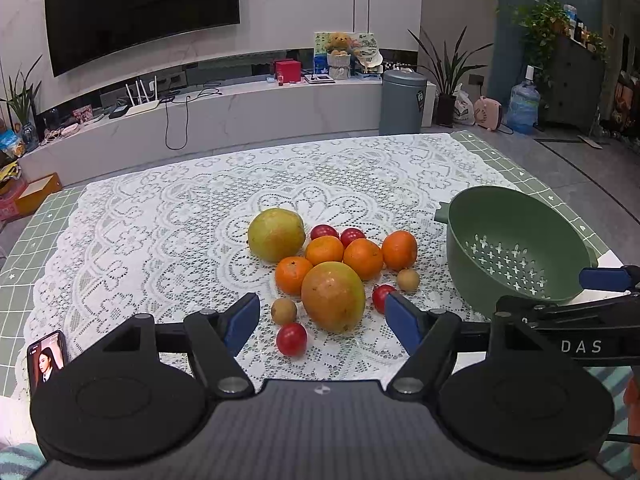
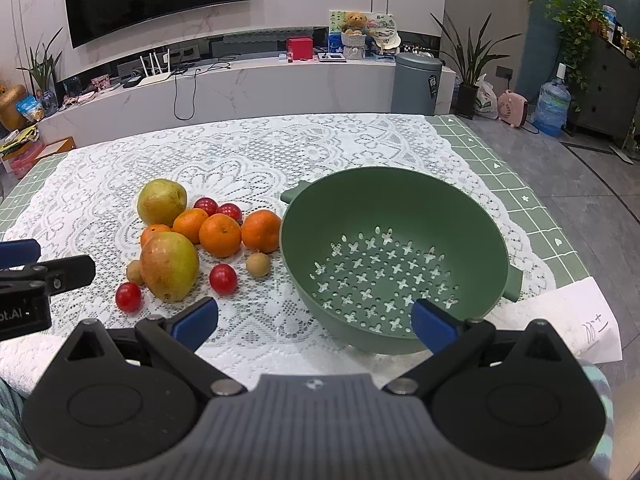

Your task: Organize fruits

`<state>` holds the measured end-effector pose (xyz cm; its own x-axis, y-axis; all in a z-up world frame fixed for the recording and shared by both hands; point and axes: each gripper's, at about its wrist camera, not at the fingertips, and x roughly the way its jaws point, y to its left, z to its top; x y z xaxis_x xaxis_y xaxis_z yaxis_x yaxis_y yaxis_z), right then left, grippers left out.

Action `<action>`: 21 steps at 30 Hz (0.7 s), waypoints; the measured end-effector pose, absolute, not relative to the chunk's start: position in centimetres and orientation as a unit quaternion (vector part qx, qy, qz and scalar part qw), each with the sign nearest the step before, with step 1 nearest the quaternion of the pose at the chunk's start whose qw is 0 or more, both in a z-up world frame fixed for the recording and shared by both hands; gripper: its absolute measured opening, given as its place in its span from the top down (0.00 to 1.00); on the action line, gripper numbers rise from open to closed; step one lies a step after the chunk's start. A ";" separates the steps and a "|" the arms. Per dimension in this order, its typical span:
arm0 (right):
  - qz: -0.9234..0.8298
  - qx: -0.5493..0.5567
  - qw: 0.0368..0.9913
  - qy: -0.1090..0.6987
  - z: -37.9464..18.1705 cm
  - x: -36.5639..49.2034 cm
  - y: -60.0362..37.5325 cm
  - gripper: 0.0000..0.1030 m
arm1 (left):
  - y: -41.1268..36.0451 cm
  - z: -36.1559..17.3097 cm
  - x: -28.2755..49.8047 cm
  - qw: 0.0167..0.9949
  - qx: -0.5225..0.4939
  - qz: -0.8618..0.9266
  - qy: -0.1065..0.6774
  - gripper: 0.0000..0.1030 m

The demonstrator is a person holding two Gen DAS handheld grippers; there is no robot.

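On the lace-covered table (image 2: 248, 148) the green colander (image 2: 396, 256) sits empty at the right, and all the fruit lies clustered just left of it: two mangoes, the nearer (image 1: 333, 297), four tangerines (image 1: 363, 259), small red and brown fruits. Nothing is sorted, so the job looks barely begun. The left gripper (image 1: 322, 322) and right gripper (image 2: 314, 322) hover with fingers wide, holding nothing; next, close on one fruit

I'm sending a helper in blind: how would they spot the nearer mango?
Start at the green colander on the lace cloth; the fruit pile lies to its left. At the pile's near edge sits the nearer mango, the biggest fruit there, reddish-orange fading to green, unlike the paler yellow-green far mango.
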<state>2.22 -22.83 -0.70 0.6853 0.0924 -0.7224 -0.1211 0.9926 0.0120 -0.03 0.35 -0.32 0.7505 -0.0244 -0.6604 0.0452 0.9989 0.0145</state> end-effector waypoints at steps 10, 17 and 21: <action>0.056 -0.018 0.918 0.392 -0.7 2.1 -22.8 0.04 | 0.6 -0.3 0.0 0.935 0.013 -0.017 0.355 0.18; 0.054 -0.018 0.918 0.393 -0.6 2.1 -22.9 0.04 | 0.5 -0.2 -0.1 0.934 0.013 -0.016 0.356 0.18; 0.052 -0.017 0.918 0.394 -0.6 2.1 -23.0 0.04 | 0.5 -0.2 -0.1 0.934 0.015 -0.018 0.356 0.18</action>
